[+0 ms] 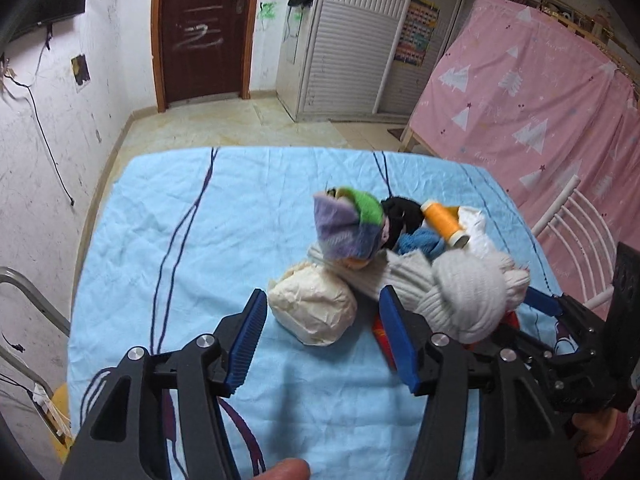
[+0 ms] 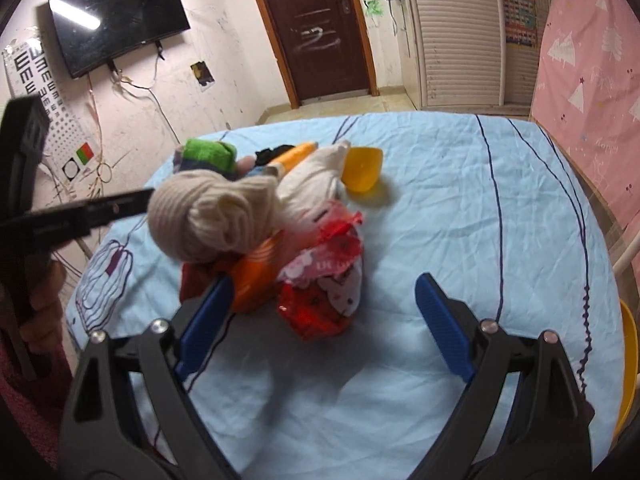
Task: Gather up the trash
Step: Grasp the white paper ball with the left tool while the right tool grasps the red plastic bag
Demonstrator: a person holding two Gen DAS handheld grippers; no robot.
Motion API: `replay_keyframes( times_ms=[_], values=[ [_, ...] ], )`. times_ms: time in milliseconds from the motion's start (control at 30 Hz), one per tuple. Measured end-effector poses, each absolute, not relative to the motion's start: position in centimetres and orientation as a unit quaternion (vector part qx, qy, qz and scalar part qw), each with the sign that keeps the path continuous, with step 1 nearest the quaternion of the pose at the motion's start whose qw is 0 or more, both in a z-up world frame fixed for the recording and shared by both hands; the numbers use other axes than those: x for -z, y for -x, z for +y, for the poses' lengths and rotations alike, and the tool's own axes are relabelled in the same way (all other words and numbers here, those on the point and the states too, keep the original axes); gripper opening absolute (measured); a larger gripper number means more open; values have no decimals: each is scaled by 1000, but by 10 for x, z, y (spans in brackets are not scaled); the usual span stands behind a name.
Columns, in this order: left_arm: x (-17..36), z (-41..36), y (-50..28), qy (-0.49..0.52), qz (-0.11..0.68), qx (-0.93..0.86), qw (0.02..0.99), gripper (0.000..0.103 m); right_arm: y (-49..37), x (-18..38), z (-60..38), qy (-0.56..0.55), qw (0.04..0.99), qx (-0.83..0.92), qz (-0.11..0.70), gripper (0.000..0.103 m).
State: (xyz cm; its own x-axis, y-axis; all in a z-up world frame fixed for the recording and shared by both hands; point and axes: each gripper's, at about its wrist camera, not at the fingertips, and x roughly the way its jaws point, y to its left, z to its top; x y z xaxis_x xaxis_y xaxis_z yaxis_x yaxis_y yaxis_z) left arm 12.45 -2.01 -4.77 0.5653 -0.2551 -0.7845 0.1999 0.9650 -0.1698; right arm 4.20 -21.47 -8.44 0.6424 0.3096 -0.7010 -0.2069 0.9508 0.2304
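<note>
A pile of odds and ends lies on the light-blue tablecloth (image 1: pixel 200 240). It holds a cream crumpled paper ball (image 1: pixel 312 308), a rolled beige sock bundle (image 1: pixel 460 292) (image 2: pixel 212 216), a purple-green sock ball (image 1: pixel 348 224), an orange thread spool (image 1: pixel 444 222) and a yellow plastic cup (image 2: pixel 362 170). My left gripper (image 1: pixel 320 300) is open, and the paper ball lies between its blue pads, untouched. My right gripper (image 2: pixel 324 284) stands wide open around a red printed wrapper (image 2: pixel 320 308). Its left pad is against an orange packet (image 2: pixel 256 276).
A pink curtain (image 1: pixel 540 100) and a white chair back (image 1: pixel 576 232) flank the table's right side. A metal rail (image 1: pixel 32 300) stands at the left, a yellow stool (image 2: pixel 628 360) at the right edge. Beyond the table are tiled floor and a brown door (image 1: pixel 204 28).
</note>
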Motion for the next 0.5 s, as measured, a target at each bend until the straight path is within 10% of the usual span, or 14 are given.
replay_keyframes(
  times_ms=[500],
  values=[
    [73,-26,-146,-1,453,109,885,50,-50,86,-214,-79,899,-156,402,47]
  ],
)
